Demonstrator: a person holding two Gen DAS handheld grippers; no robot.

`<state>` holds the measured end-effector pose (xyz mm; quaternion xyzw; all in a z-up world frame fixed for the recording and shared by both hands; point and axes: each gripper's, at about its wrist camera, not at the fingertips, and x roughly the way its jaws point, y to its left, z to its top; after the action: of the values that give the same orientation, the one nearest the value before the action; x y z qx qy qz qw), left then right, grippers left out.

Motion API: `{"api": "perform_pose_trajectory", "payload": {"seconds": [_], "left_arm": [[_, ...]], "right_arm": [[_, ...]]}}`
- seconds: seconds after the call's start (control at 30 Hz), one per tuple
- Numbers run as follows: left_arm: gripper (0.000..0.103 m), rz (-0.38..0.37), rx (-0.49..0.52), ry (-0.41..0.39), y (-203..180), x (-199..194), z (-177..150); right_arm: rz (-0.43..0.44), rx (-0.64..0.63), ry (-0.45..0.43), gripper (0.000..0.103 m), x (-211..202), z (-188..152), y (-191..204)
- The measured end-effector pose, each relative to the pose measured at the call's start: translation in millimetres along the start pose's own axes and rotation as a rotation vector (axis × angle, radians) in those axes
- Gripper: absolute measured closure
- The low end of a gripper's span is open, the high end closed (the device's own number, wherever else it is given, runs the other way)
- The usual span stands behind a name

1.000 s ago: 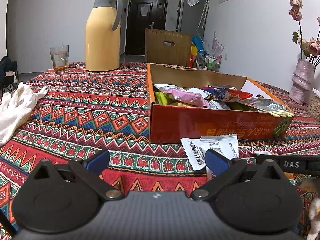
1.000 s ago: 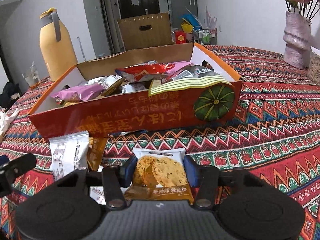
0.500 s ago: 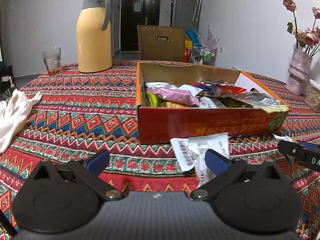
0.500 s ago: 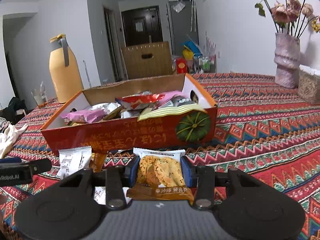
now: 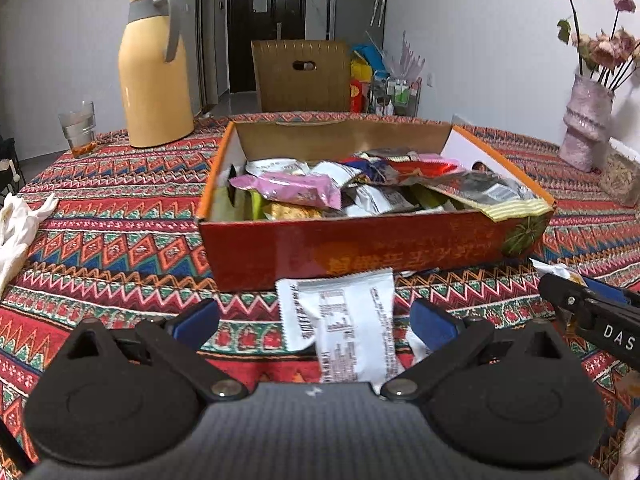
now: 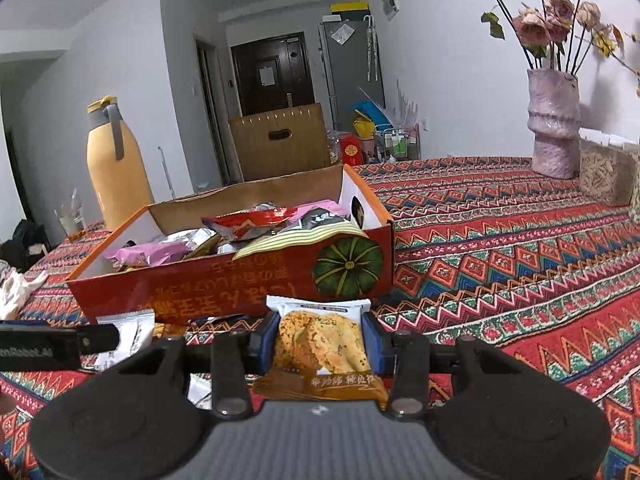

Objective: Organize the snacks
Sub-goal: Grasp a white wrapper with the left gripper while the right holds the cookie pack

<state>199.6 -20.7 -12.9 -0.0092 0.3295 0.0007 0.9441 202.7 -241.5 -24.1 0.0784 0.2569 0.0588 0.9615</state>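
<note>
A red cardboard box (image 5: 360, 250) full of snack packets stands on the patterned tablecloth; it also shows in the right wrist view (image 6: 224, 280). My left gripper (image 5: 316, 320) is open, its blue pads either side of a white snack packet (image 5: 344, 316) lying just in front of the box. My right gripper (image 6: 320, 338) is shut on a cookie packet (image 6: 320, 340) and holds it above the table, just short of the box's front wall. The white packet (image 6: 132, 330) shows at the left of the right wrist view.
A yellow thermos jug (image 5: 154, 72) and a glass (image 5: 78, 128) stand at the back left. A white cloth (image 5: 20, 224) lies at the left edge. A pink vase with flowers (image 6: 554, 124) and a woven basket (image 6: 604, 172) stand at the right. A wooden chair (image 5: 302, 76) is behind the table.
My left gripper has moved right and centred on the white packet. My right gripper has risen with the cookie packet, still shut on it.
</note>
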Motion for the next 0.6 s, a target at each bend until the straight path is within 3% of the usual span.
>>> {"api": "perform_pose_trajectory", "payload": {"seconds": [0.6], "left_arm": [[0.000,0.042,0.002,0.040,-18,21,-3]], "right_arm": [[0.038,0.014,-0.021,0.060,5,-11,-1]]}}
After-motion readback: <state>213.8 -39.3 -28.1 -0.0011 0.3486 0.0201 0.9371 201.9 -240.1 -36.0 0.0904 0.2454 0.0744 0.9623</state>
